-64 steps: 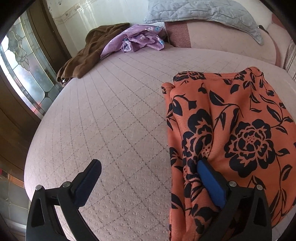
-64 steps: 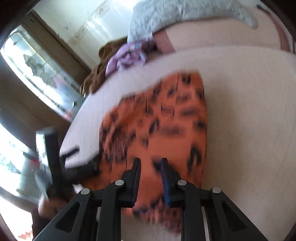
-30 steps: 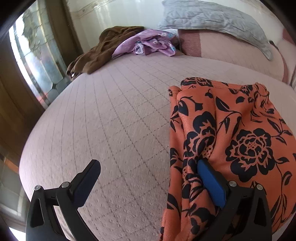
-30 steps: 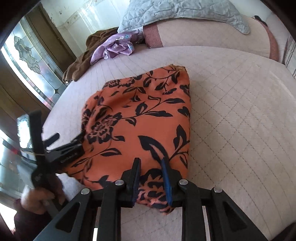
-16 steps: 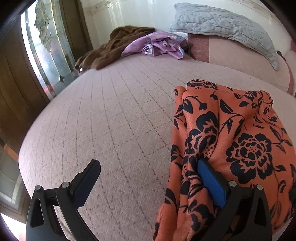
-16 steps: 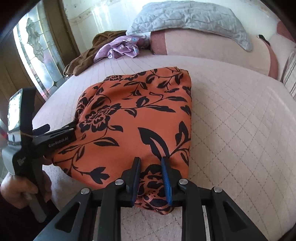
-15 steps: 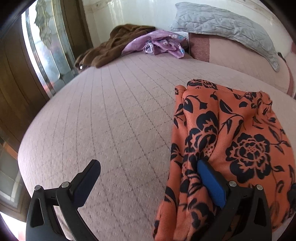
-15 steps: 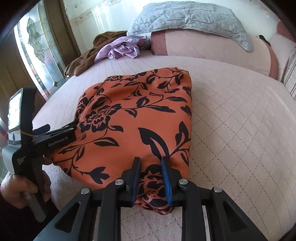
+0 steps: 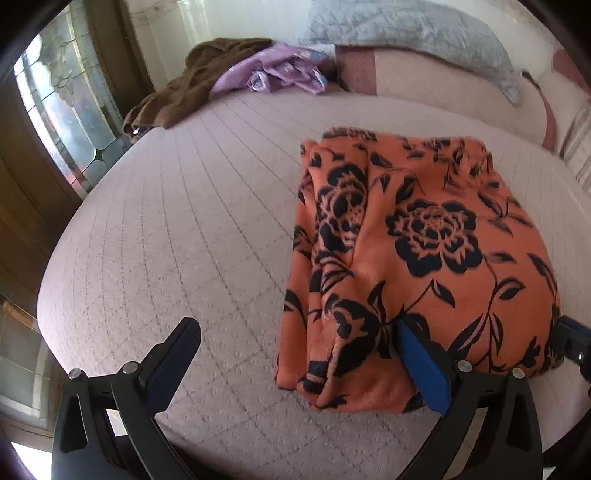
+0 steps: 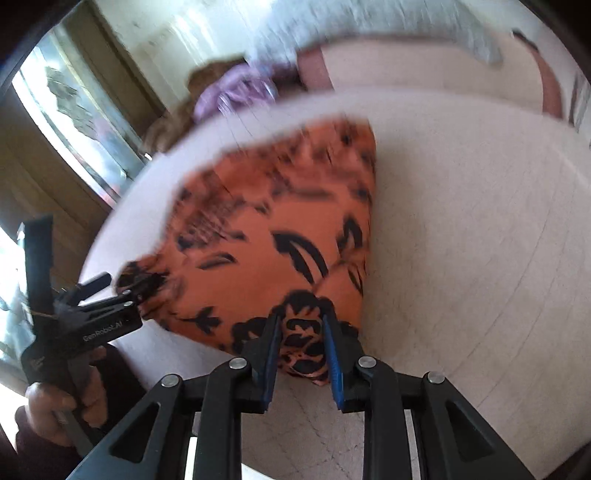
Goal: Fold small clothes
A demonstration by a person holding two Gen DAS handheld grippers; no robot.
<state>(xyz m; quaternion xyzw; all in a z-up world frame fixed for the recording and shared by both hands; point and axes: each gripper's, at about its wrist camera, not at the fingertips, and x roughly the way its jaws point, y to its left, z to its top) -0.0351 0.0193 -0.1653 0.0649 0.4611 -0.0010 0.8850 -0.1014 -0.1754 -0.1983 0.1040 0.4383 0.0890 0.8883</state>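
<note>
An orange garment with black flowers (image 9: 424, 236) lies folded on the pink quilted bed (image 9: 184, 221). My left gripper (image 9: 295, 350) is open wide; its right finger is tucked under the garment's near edge and its left finger hangs free over the bed. In the right wrist view the garment (image 10: 280, 229) is blurred by motion. My right gripper (image 10: 301, 336) is shut on the garment's near corner, with cloth bunched between the blue pads. The left gripper (image 10: 107, 314) and the hand holding it show at the left of that view.
A brown garment (image 9: 192, 88) and a purple garment (image 9: 280, 72) lie heaped at the bed's far edge. A grey quilted pillow (image 9: 406, 33) rests on the headboard cushion. A stained-glass door (image 9: 62, 103) stands to the left. The bed's near edge is close.
Both grippers have shifted with the garment, and its near edge now lies closer to the bed's front. The right wrist view has gone blurred from motion. The right gripper stays shut on the cloth.
</note>
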